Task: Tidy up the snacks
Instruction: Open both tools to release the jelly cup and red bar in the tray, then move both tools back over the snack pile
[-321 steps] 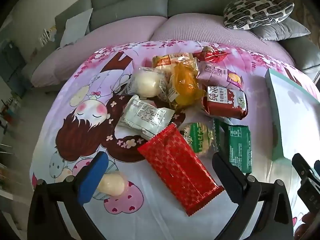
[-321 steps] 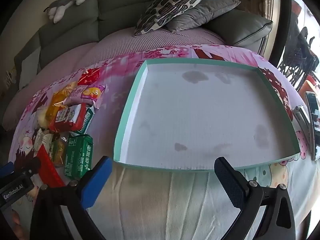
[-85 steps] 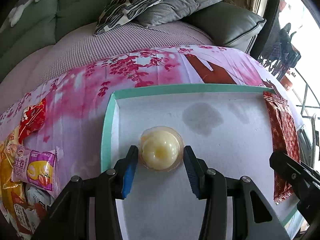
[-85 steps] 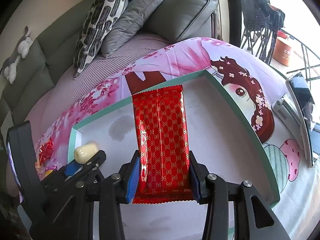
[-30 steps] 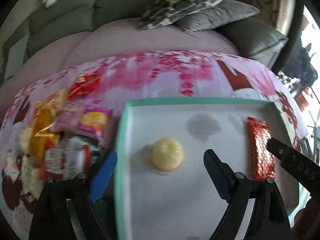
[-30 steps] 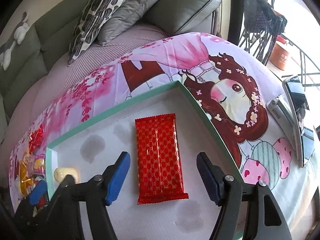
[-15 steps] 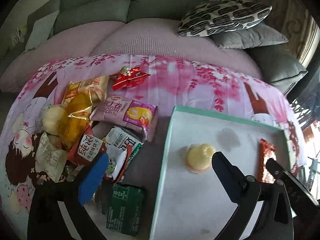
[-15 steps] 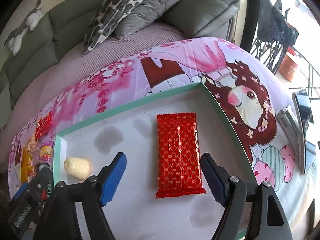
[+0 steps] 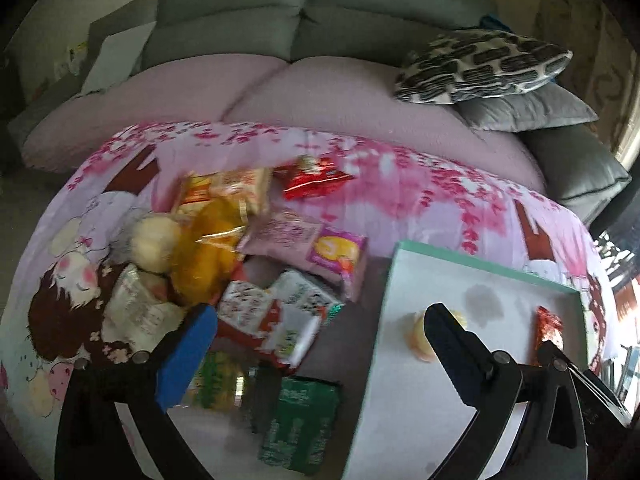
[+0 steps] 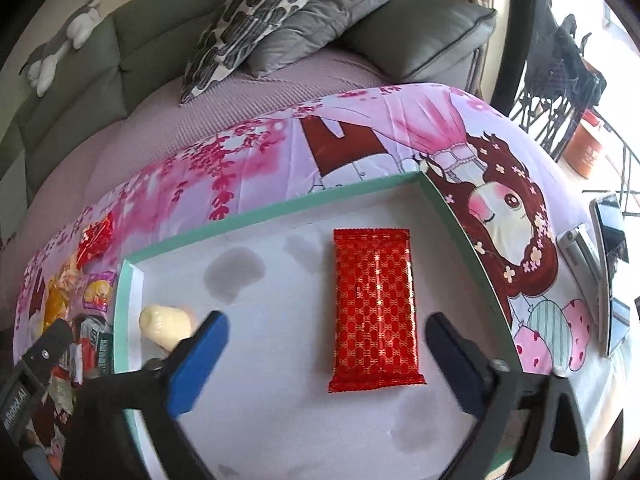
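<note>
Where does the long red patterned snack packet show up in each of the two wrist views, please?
Left wrist: red packet at far right, mostly hidden, inside the tray.
Right wrist: red packet centre, flat between open jaws.
Shared landmark: pale jelly cup.

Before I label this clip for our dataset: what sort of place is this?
Most likely a home living room: a grey sectional sofa with a black-and-white patterned cushion, and a table under a pink cartoon-print cloth strewn with snack packets.

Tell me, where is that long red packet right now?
In the right wrist view, the red packet lies flat inside the green-rimmed tray, toward its right side, well apart from the pale jelly cup.
</note>
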A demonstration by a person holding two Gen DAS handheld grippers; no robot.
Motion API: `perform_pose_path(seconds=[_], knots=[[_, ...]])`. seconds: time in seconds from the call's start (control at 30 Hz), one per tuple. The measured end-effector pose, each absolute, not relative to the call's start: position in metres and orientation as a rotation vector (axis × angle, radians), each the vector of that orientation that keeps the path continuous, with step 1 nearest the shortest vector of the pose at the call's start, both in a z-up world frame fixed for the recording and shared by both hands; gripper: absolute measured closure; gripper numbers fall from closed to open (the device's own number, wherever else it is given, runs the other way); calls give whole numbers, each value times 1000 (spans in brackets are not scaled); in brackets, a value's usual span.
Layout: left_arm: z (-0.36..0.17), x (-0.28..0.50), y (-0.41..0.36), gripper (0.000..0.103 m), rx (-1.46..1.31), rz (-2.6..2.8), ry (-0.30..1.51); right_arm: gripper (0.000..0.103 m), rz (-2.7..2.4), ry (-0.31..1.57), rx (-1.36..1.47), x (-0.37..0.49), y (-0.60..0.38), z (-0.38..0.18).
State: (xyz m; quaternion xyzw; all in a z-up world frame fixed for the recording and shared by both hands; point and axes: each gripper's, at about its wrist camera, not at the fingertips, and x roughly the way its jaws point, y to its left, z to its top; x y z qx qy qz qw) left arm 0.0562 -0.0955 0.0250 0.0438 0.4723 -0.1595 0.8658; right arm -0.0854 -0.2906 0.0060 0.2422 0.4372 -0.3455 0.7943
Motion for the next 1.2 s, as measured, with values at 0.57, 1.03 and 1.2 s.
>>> perform_pose_path(seconds=[0.57,1.03,1.2], knots=[[23,72,-36,0,17,-228,1017,0,-533,948,471,-51,-232,11],[15,89,20,0,206,-104,1034,0,-356,1006,398,-19,-163,-1],[19,92,38,0,200,-79,1028,0,-291,1019,378,-11,-146,-6]])
